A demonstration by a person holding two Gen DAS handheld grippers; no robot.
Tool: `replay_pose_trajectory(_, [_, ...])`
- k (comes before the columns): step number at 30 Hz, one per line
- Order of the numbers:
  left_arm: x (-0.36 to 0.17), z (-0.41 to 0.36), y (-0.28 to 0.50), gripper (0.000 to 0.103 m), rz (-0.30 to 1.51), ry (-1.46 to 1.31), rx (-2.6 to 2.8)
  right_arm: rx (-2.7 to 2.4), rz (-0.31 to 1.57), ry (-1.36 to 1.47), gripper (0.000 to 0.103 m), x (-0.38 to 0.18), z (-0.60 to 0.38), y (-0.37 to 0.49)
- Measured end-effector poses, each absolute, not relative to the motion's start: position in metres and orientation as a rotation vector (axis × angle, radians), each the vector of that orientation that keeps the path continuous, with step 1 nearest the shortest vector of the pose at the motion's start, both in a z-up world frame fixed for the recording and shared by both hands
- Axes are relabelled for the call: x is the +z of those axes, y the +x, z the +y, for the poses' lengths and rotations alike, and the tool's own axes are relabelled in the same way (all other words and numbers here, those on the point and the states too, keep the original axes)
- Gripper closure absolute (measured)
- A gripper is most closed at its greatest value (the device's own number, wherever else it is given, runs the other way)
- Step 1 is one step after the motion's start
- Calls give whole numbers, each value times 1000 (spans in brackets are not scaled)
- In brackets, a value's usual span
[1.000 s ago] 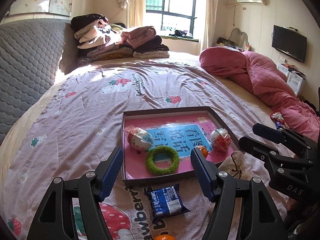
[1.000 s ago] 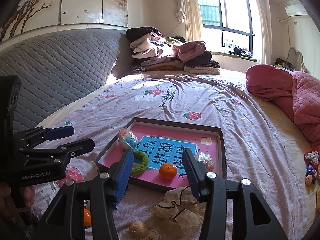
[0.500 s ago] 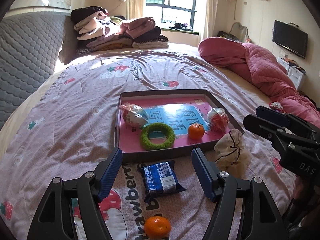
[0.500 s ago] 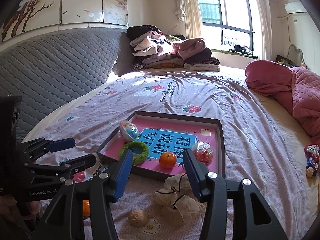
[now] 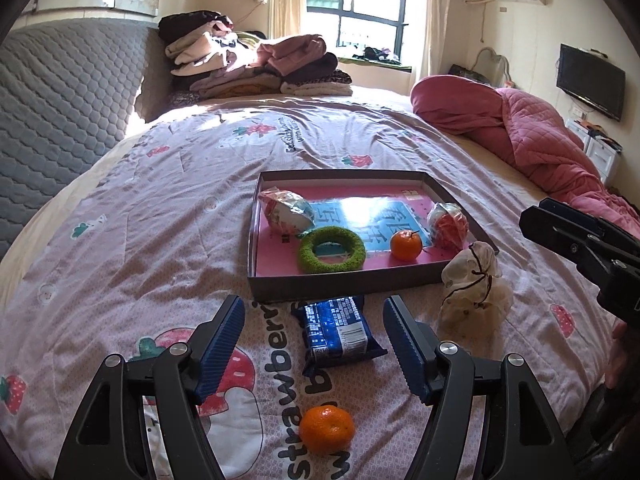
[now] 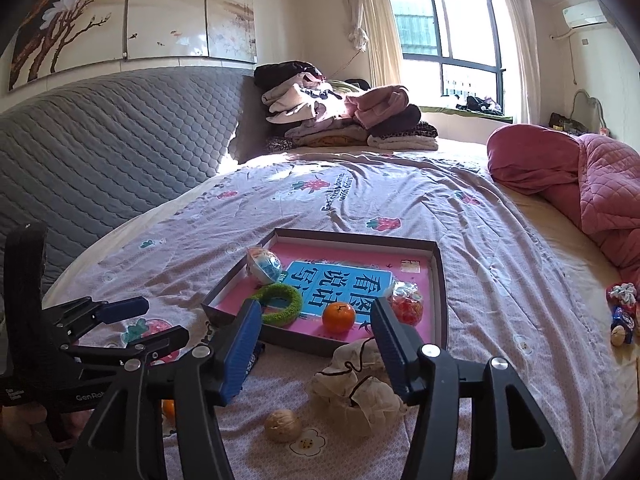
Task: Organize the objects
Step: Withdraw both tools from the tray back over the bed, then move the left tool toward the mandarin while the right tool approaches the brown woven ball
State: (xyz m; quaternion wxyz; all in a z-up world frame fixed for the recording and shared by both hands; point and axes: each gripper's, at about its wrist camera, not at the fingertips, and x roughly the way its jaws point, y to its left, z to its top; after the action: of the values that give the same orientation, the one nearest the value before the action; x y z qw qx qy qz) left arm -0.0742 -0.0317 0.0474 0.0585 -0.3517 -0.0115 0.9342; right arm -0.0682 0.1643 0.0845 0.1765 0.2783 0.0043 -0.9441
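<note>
Pink bedspread reads "strawberry"; left gripper reads "GenRo".

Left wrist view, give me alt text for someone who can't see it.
An open left gripper hovers over a blue snack packet on a strawberry-print bedspread, a tangerine nearer the camera. Beyond, a shallow box holds a green ring, another tangerine and two wrapped balls.

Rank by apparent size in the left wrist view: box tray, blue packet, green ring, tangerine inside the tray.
1. box tray
2. blue packet, nearer the camera, so unsure against the ring
3. green ring
4. tangerine
</note>
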Motion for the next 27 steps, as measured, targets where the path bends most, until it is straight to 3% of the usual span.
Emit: replay_pose_trajectory(27, [27, -30, -49, 30, 0, -1127, 2828, -2625, 7, 814, 42, 72, 159, -43])
